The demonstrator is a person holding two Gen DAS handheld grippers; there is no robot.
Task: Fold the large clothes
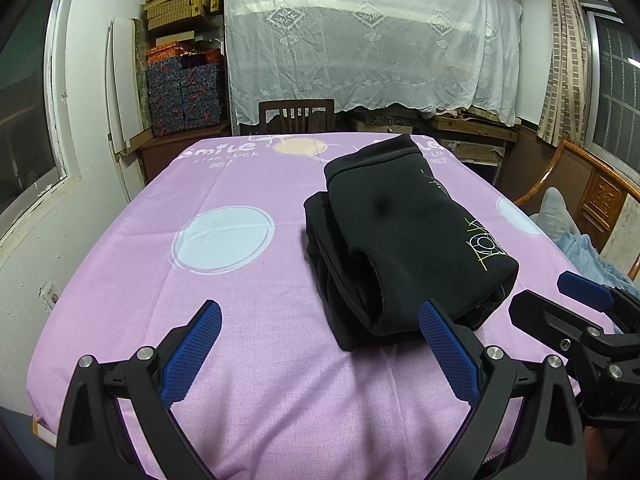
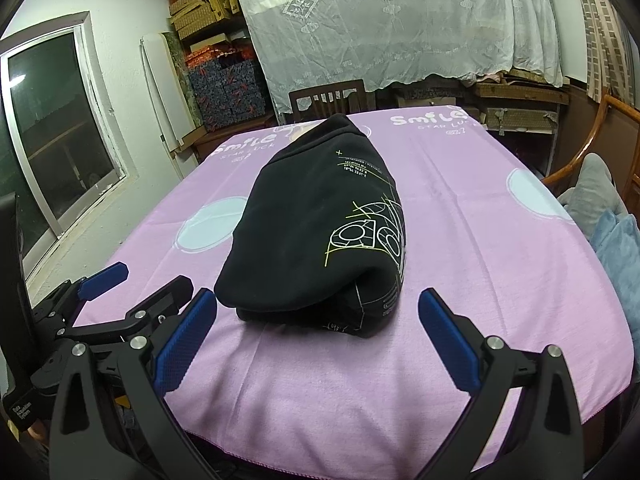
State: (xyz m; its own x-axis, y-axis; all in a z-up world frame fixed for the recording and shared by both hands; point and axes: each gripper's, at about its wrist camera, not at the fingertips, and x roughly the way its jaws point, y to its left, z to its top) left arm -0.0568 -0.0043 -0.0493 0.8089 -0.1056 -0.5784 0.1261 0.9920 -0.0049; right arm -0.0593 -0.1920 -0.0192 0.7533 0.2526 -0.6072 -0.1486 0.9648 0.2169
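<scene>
A black garment (image 1: pixel 404 236) with a yellow and white line print lies folded into a thick bundle on the pink tablecloth (image 1: pixel 248 280), right of the table's middle. In the right wrist view the same garment (image 2: pixel 316 232) sits straight ahead. My left gripper (image 1: pixel 320 348) stands open at the table's near edge, just left of the bundle's near end, with nothing between its blue pads. My right gripper (image 2: pixel 318 336) is open too, a little short of the bundle's near end, and holds nothing. Each gripper shows at the edge of the other's view.
A wooden chair (image 1: pixel 296 114) stands behind the table's far edge. Stacked boxes (image 1: pixel 182 92) fill shelves at the back left, beside a white lace cloth (image 1: pixel 368 40) over furniture. A window (image 2: pixel 52 136) is on the left; a wooden armchair with cushions (image 1: pixel 576 216) is on the right.
</scene>
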